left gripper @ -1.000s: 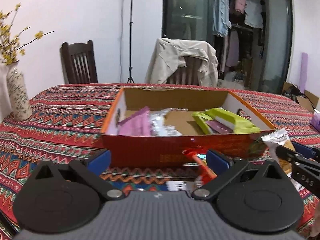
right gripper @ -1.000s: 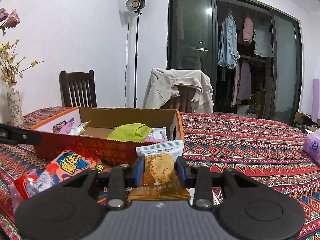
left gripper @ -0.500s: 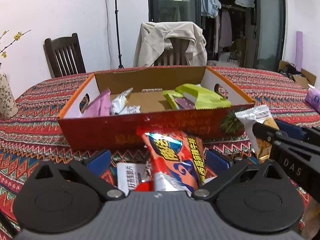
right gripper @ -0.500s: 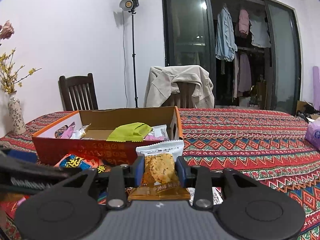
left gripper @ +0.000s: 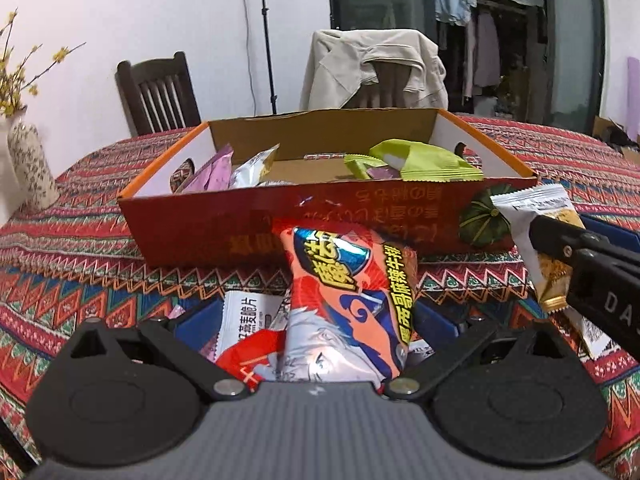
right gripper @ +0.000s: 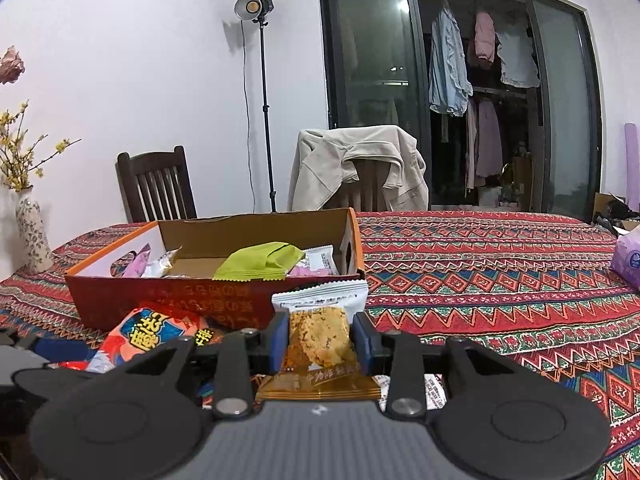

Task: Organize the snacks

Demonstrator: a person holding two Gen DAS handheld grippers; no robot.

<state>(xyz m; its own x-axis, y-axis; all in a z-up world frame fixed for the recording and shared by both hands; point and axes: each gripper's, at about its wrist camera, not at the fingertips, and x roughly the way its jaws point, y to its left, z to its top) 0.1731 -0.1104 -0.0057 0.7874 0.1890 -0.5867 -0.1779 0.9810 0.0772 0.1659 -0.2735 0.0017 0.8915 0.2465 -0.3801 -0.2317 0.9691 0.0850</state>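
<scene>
Snack packets sit in a heap just in front of the near wall of the shallow red-and-orange cardboard box (left gripper: 224, 224), on the table's red patterned cloth (right gripper: 500, 280). We hold the left gripper (left gripper: 316, 320) low over that heap; its blue pads (left gripper: 198, 322) stand wide apart, one on each side of the glossy orange-red snack bag with blue lettering (left gripper: 344, 288), and we cannot tell whether either pad touches it. A white flat packet (left gripper: 244, 312) lies beside that bag. Our right gripper (right gripper: 320, 336) is clamped narrowly on a clear-and-white biscuit packet with a gold lower seam (right gripper: 320, 332), held upright near the box's right front corner. Inside the box we see a lime-green pouch (left gripper: 424, 160) toward the right end and a pink packet (left gripper: 212, 172) and a silver packet (left gripper: 256, 166) toward the left end.
</scene>
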